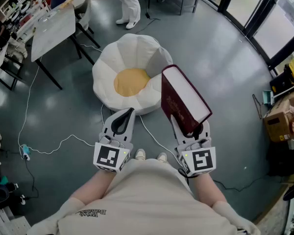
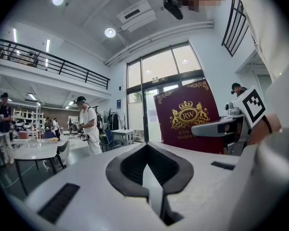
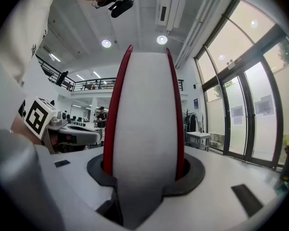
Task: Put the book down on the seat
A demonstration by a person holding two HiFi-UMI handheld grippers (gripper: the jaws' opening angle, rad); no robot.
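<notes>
A dark red hardback book (image 1: 181,99) with a gold crest stands on edge in my right gripper (image 1: 188,126), whose jaws are shut on it. The right gripper view shows its white page edge (image 3: 144,124) rising between the jaws, red covers on both sides. The seat is a white flower-shaped beanbag (image 1: 132,72) with a yellow centre (image 1: 131,81), on the floor ahead of both grippers; the book hangs near its right edge. My left gripper (image 1: 121,120) is shut and holds nothing. In the left gripper view the book's cover (image 2: 188,117) shows to the right.
A white table (image 1: 54,26) with dark legs stands at the left rear. A white cable (image 1: 54,146) trails over the grey floor left of me. A person in white (image 1: 129,4) stands behind the beanbag. Cardboard boxes (image 1: 281,116) sit at the right.
</notes>
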